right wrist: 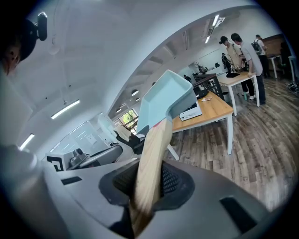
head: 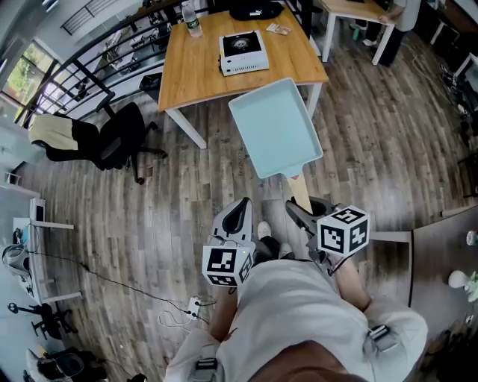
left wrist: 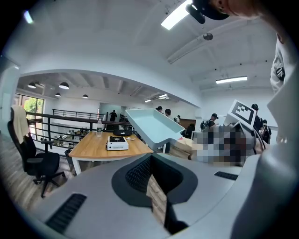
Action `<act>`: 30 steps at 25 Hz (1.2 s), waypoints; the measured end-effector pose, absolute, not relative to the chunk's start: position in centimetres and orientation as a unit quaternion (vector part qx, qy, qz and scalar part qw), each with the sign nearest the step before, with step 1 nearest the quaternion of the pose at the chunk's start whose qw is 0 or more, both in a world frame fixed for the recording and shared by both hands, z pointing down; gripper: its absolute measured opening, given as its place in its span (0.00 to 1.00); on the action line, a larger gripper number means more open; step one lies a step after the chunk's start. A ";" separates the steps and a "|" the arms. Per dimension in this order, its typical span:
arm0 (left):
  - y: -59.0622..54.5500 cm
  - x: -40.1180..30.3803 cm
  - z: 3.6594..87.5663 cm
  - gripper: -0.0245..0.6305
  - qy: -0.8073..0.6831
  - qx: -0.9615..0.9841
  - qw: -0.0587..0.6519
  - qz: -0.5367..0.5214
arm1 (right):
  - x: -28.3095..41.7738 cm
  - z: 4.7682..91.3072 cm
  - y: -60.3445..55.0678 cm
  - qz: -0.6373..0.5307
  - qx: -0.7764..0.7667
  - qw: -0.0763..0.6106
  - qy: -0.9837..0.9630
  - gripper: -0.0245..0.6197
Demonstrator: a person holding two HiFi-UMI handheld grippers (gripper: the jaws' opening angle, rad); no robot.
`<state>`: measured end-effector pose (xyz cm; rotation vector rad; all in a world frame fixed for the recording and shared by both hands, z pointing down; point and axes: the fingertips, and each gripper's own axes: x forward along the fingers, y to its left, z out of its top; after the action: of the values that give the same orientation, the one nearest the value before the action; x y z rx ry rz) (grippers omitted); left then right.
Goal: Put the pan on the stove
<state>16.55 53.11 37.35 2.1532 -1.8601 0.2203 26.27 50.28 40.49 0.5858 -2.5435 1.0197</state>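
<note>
A pale blue square pan [head: 275,127] with a wooden handle [head: 299,190] is held in the air over the wood floor, short of the table. My right gripper [head: 300,210] is shut on that handle, and the right gripper view shows the handle [right wrist: 152,158] running up from the jaws to the pan [right wrist: 163,100]. The white portable stove [head: 243,52] sits on the wooden table [head: 194,82] beyond the pan, also visible as the stove [left wrist: 117,143] in the left gripper view. My left gripper [head: 239,216] hangs beside the right one, jaws together and holding nothing.
A water bottle [head: 192,19] and a black bag [head: 256,10] stand at the table's far edge. A black office chair [head: 112,138] is left of the table, a second table [head: 358,11] at the back right. People [right wrist: 243,51] stand there. A cable [head: 112,280] lies on the floor.
</note>
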 end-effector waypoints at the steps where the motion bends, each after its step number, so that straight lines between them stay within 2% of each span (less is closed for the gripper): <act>1: 52.5 16.2 37.5 0.07 -0.644 0.748 0.144 0.075 | 25.9 40.5 49.8 0.357 0.208 0.169 -0.895 0.17; 17: 44.6 9.3 38.1 0.07 -0.612 0.772 0.147 0.081 | 19.6 41.2 42.6 0.371 0.238 0.163 -0.883 0.17; 30: 39.3 7.1 38.6 0.07 -0.588 0.789 0.153 0.086 | 16.8 41.9 38.2 0.387 0.256 0.163 -0.871 0.17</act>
<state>7.09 39.26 38.63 2.2646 -1.6876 0.2459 16.84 38.21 41.87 0.7293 -2.4841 1.1028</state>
